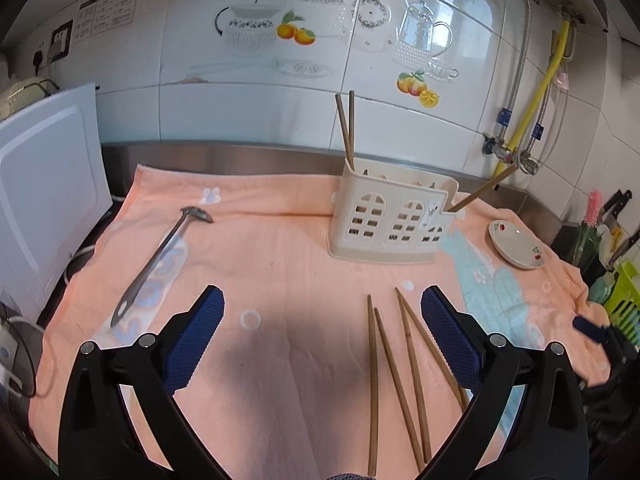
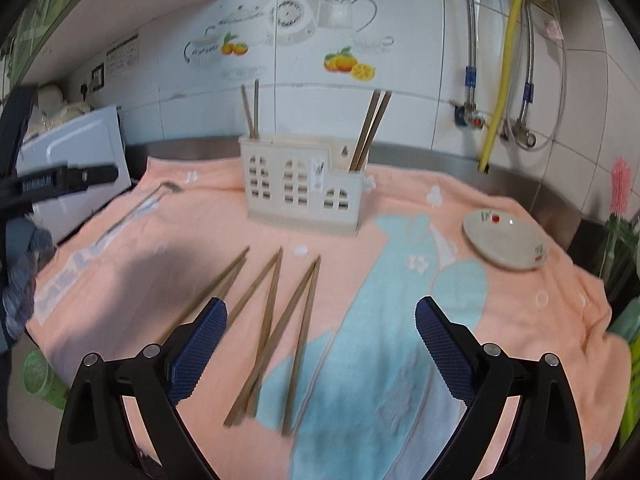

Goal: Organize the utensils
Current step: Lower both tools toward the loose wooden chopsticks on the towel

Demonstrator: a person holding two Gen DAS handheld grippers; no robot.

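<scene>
- Your right gripper (image 2: 320, 344) hangs over the towel (image 2: 500, 320) with its jaws spread wide and nothing between them; the left gripper (image 1: 322, 332) is just as wide and empty.
- The loose chopsticks (image 2: 276, 320) lie at about 10 o'clock from your right fingertips; pick one pair and straddle it mid-length.
- Come down square, so that both sticks are caught together.
- The holder (image 2: 304, 188) stands at 12 o'clock, chopsticks already in both its end slots.
- The spoon (image 1: 160, 260) lies at 10 o'clock from your left gripper.

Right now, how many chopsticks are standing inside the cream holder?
4. Two chopsticks stand at the left end of the holder; two more lean in its lower right compartment. Shorter ones inside could be hidden.
</scene>
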